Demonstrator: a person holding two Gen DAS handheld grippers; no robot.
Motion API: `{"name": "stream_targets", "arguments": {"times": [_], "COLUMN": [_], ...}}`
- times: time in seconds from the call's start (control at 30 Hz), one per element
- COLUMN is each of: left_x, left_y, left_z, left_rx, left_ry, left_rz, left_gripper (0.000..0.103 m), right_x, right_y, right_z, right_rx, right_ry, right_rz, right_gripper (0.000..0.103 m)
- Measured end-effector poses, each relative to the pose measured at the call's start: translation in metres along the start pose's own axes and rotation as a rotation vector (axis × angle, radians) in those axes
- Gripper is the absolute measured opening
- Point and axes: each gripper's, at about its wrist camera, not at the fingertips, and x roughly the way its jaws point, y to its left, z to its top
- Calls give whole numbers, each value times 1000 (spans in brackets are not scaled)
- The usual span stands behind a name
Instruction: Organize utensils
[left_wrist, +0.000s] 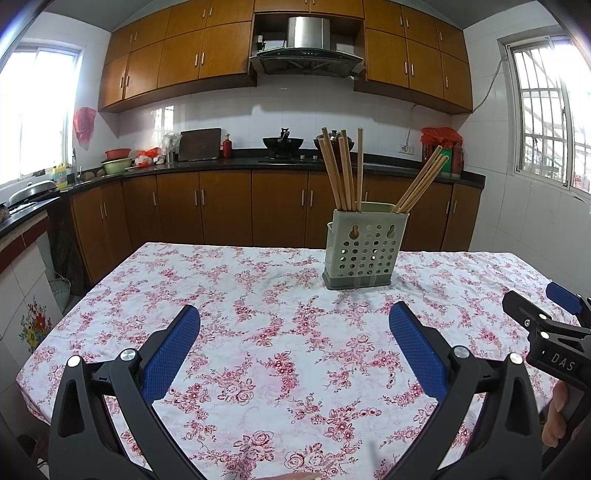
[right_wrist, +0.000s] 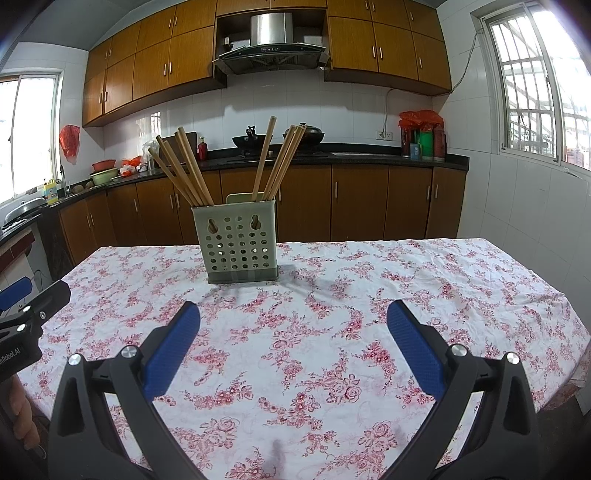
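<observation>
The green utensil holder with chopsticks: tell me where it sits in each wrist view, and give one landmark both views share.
Left wrist view: the green utensil holder stands right of centre, on the far part of the floral tablecloth.
Right wrist view: the holder stands left of centre, near the table's far edge.
Shared landmark: the range hood on the back wall.

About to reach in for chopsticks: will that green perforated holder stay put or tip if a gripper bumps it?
The holder looks like thin perforated plastic, so probably light and apt to slide on the tablecloth. It is taller than its base, and the chopsticks lean outward well above the rim, so a sideways knock may tip it.
</observation>
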Motion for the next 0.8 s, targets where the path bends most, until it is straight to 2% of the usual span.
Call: {"name": "stream_targets", "arguments": {"times": [0.8], "left_x": [1], "left_y": [2], "left_z": [-3], "left_rx": [0], "left_ry": [2], "left_rz": [11], "left_gripper": [101], "right_x": [0], "right_y": [-2], "right_z": [0], "right_rx": [0], "right_ry": [1], "right_rz": [0], "right_gripper": [99]}}
